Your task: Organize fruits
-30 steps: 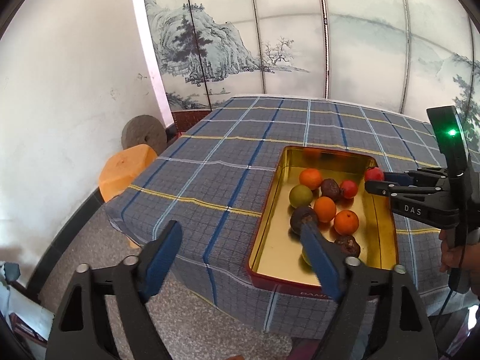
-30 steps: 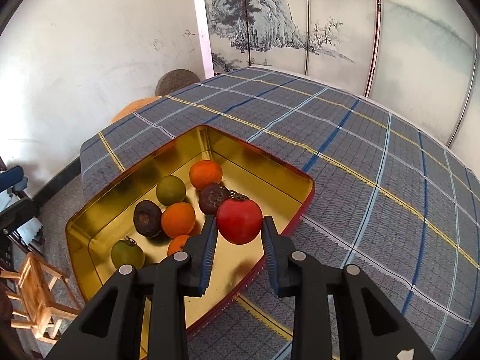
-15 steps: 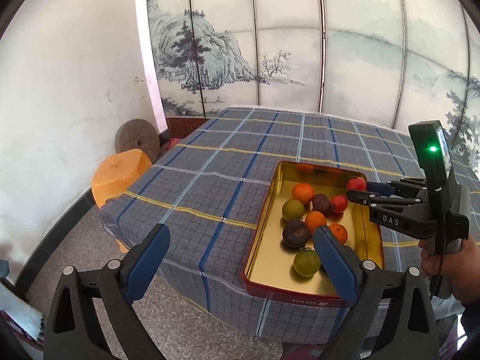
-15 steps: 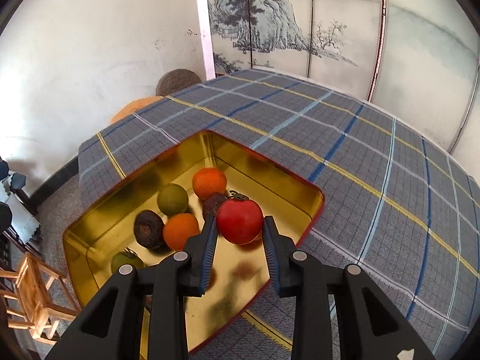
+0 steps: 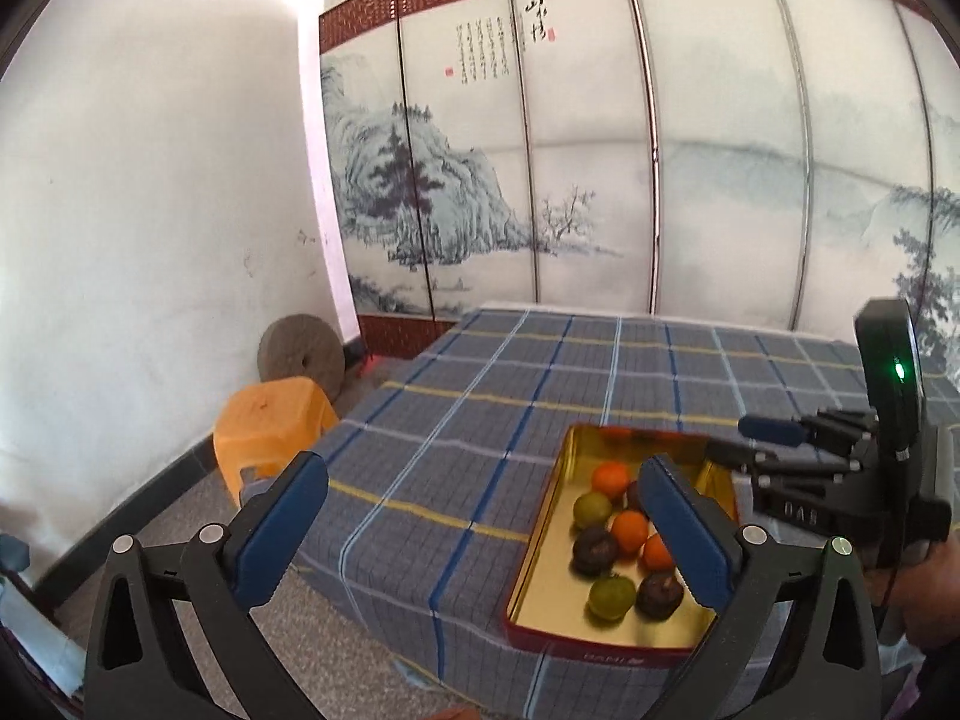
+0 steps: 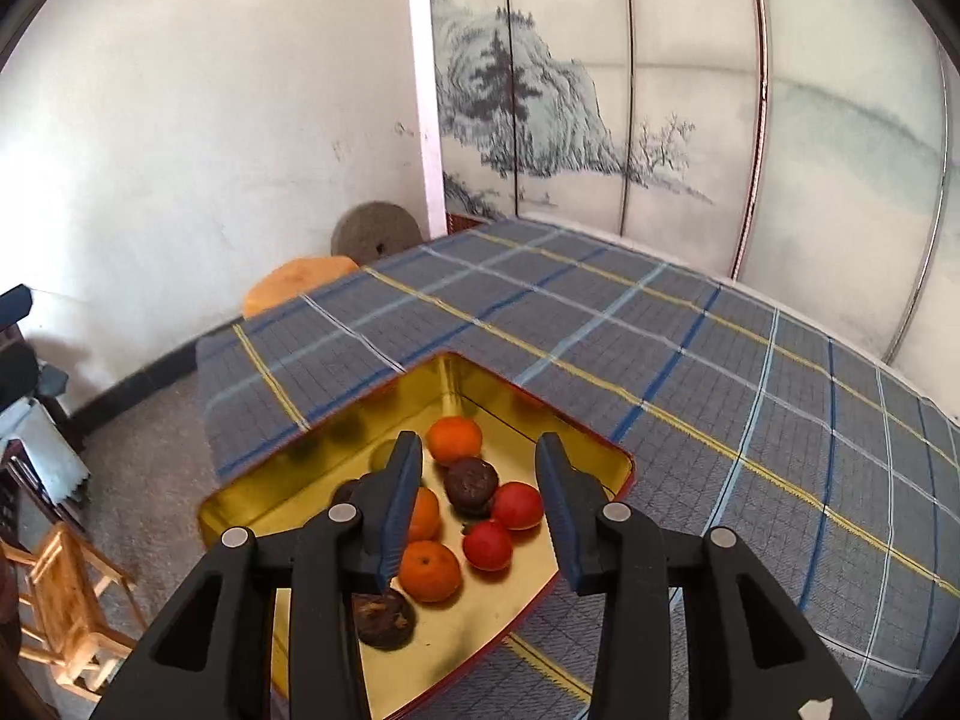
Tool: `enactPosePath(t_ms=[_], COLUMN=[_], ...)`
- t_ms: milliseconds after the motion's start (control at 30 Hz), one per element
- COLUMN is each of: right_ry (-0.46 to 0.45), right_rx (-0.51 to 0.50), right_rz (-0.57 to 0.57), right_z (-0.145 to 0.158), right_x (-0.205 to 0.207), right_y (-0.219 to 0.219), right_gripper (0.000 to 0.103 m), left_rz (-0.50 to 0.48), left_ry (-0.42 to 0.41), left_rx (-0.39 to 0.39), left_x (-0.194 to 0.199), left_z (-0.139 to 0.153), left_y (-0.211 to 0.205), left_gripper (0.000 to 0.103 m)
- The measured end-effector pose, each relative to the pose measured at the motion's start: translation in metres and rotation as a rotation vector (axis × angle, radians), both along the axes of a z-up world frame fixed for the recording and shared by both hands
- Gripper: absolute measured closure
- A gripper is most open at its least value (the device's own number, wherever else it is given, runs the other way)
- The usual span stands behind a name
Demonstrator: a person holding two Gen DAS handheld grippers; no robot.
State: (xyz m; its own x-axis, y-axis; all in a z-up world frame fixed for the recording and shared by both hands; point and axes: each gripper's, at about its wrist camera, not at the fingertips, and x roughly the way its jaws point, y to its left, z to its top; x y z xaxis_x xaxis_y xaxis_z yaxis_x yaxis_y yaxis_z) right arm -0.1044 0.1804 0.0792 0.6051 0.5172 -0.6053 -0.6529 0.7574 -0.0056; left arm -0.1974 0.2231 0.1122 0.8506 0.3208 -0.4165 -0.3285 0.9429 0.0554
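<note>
While held above the near corner of the gold tin tray (image 6: 474,396), hung with its blue-padded fingers spread apart and gripping nothing: right gripper (image 6: 480,501). Below it, lying loose on the mirror-smooth gold floor of the tray: two glossy red tomatoes (image 6: 517,504), side by side and touching; three dimpled oranges (image 6: 429,571); two wrinkled, dark brown round fruits (image 6: 471,483). Seen from the left wrist, also two smooth green fruits (image 5: 611,596) among them, the nearer one with a small stalk. Rectangular, with rounded corners and a red outer wall bearing pale lettering too blurred to read. Set at the near edge of the worktop (image 5: 480,420), on a woven grey cloth checked in blue, yellow and white.

Left gripper (image 5: 483,525) held off the worktop's corner, fingers wide apart, likewise empty. Read on the black body of the right gripper in that view: "DAS", with a green lamp lit above. Behind, a folding screen (image 5: 600,180) of ink landscape panels with columns of Chinese script; an orange plastic stool (image 5: 270,426) and a round grey millstone (image 5: 300,354) by the white wall.
</note>
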Motion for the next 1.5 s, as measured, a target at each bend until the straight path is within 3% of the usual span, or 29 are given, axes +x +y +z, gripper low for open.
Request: enactPosePath(t_ms=[267,600,967,1500], right_ry=[-0.068,-0.106,-0.066,-0.011], right_rx=[0.068,0.122,0.123,0.098], right_rz=[0.019,-0.031,-0.074,-0.211], right_z=[0.019,0.037,0.022,-0.008], right_x=[-0.047,-0.069,-0.07,-0.039], right_y=[-0.028,-0.073,-0.102,-0.161], right_gripper=[0.057,0.051,0.044,0.039], left_rz=[-0.022,-0.057,-0.071,-0.082], left_ry=[-0.018,-0.022,0.038,0.112], left_rx=[0.033,0.03,-0.01,0.02], left_x=[-0.004,-0.01,-0.001,0.026], left_z=[0.02,0.027,0.014,-0.005], left_y=[-0.016,-0.037,-0.044,-0.057], left_gripper=[0.0,0.0,0.0,0.0])
